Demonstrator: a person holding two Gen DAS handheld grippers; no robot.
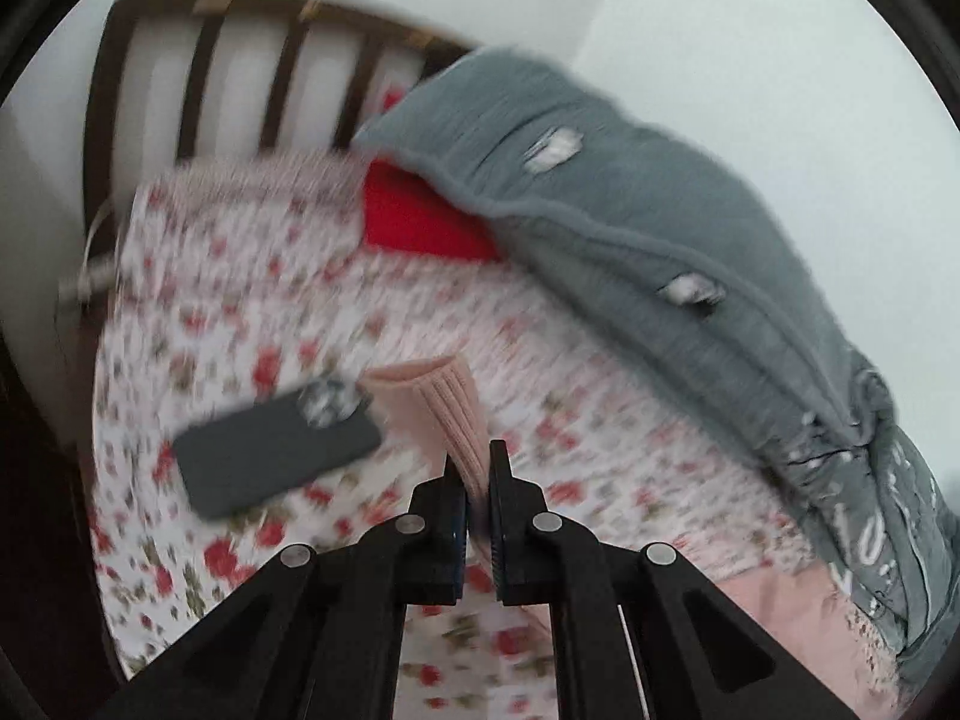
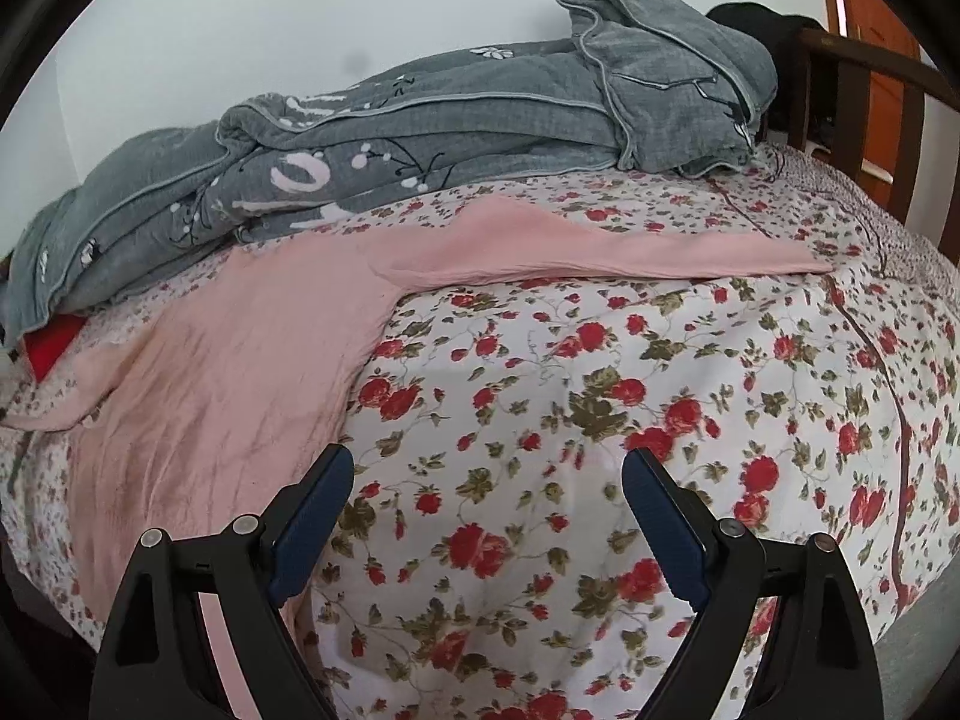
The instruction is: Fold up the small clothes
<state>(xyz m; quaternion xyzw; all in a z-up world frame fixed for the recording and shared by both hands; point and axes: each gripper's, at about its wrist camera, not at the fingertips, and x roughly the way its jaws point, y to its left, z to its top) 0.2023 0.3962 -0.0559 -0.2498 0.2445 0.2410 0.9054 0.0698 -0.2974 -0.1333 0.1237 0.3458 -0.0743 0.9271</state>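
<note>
Pink ribbed knit cuff (image 1: 447, 414) pinched in left tool (image 1: 477, 474); right tool (image 2: 486, 474) spread wide.

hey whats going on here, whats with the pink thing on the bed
A person with two handheld grippers is folding a pink top laid out on a floral bedsheet. The left gripper is shut on the top's ribbed sleeve cuff, lifted off the sheet near a dark phone. The right gripper is open and empty over the sheet beside the top's body. A grey quilt is heaped along the wall.
</note>
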